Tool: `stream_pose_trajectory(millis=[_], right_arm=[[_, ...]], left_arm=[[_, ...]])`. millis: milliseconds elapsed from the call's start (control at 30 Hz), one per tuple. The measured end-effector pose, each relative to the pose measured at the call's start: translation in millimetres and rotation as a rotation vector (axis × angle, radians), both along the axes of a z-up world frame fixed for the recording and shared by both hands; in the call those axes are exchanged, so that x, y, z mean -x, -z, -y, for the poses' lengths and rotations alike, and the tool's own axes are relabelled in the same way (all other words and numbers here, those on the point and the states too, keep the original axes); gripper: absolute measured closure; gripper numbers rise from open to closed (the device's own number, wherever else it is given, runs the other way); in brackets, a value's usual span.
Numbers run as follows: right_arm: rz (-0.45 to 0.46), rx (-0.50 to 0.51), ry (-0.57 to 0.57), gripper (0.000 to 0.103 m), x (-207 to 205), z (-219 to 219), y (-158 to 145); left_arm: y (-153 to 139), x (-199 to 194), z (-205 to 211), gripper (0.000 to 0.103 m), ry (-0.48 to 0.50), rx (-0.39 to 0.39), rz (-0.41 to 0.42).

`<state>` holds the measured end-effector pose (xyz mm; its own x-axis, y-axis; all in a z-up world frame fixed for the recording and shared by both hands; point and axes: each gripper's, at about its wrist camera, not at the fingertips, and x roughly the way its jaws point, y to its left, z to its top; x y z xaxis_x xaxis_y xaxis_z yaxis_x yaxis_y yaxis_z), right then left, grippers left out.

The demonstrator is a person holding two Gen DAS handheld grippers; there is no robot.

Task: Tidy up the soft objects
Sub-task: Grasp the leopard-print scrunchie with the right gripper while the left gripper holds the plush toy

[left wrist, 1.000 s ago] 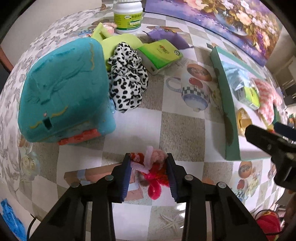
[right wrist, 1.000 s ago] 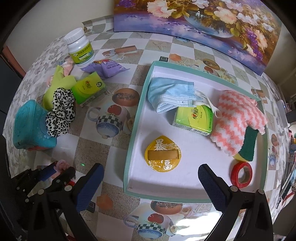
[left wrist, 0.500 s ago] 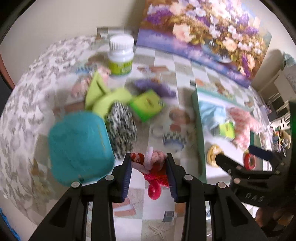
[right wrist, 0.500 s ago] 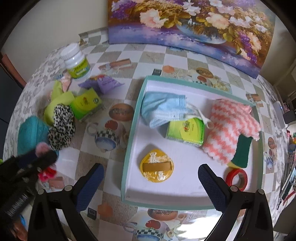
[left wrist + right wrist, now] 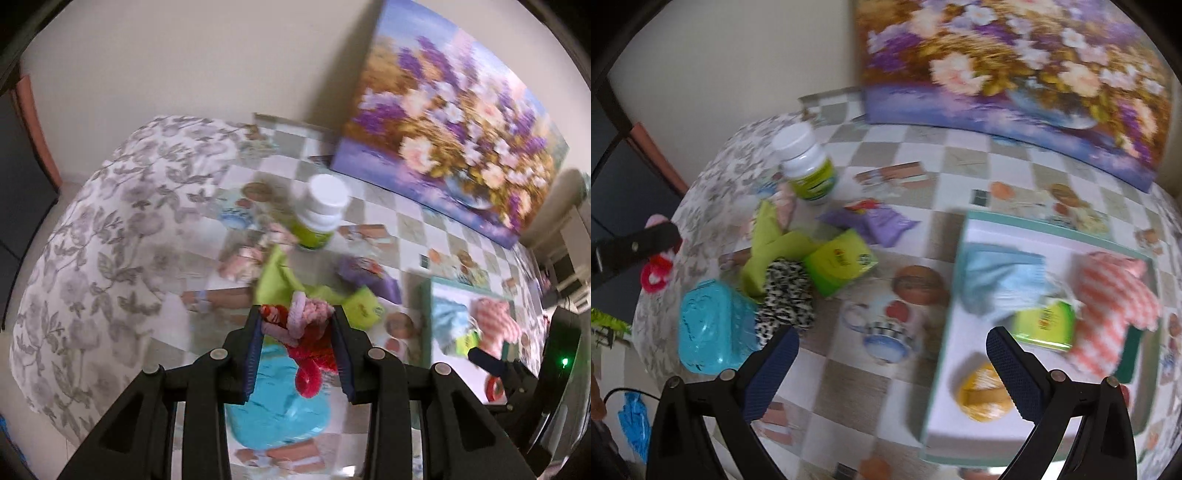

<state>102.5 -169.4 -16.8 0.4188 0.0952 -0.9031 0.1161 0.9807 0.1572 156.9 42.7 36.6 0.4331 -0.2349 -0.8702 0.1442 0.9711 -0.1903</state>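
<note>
Two claws are in view. The left claw (image 5: 298, 325) is clamped on a red and pink fuzzy toy (image 5: 308, 345), held above the worktop (image 5: 849, 387), probably to carry it toward the tray (image 5: 945, 325), where other soft things already lie. The right claw (image 5: 892, 341) stands wide apart and empty, near the leopard scrunchie (image 5: 786, 295).

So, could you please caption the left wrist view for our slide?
Left tool lifts a red-and-pink chenille toy above the teal plush.
</note>
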Motion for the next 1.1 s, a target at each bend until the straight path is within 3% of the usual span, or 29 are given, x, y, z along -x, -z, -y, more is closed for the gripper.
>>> stream_pose_trajectory(millis=[133, 567, 667, 800, 967, 1033, 1100], right_arm=[[-0.020, -0.065, -0.015, 0.001, -14, -14, 13], [-0.112, -0.293, 0.014, 0.020, -49, -30, 57], [-0.117, -0.309, 0.008, 0.022, -54, -35, 61], [-0.134, -0.342, 0.006, 0.032, -59, -40, 71], [-0.141, -0.378, 0.006, 0.034, -63, -43, 78], [-0.140, -0.383, 0.003, 0.038, -64, -44, 78], [-0.143, -0.397, -0.004, 0.048, -64, -46, 79]], left_arm=[[10, -14, -24, 0.066, -0.046, -0.004, -0.029], [32, -33, -51, 0.066, -0.087, -0.035, -0.065], [36, -37, -53, 0.066, -0.088, -0.041, -0.071], [40, -39, -54, 0.066, -0.089, -0.048, -0.076], [47, -42, -54, 0.066, -0.093, -0.058, -0.092], [51, -42, -55, 0.066, -0.095, -0.061, -0.099], [53, -42, -55, 0.066, -0.096, -0.063, -0.106]])
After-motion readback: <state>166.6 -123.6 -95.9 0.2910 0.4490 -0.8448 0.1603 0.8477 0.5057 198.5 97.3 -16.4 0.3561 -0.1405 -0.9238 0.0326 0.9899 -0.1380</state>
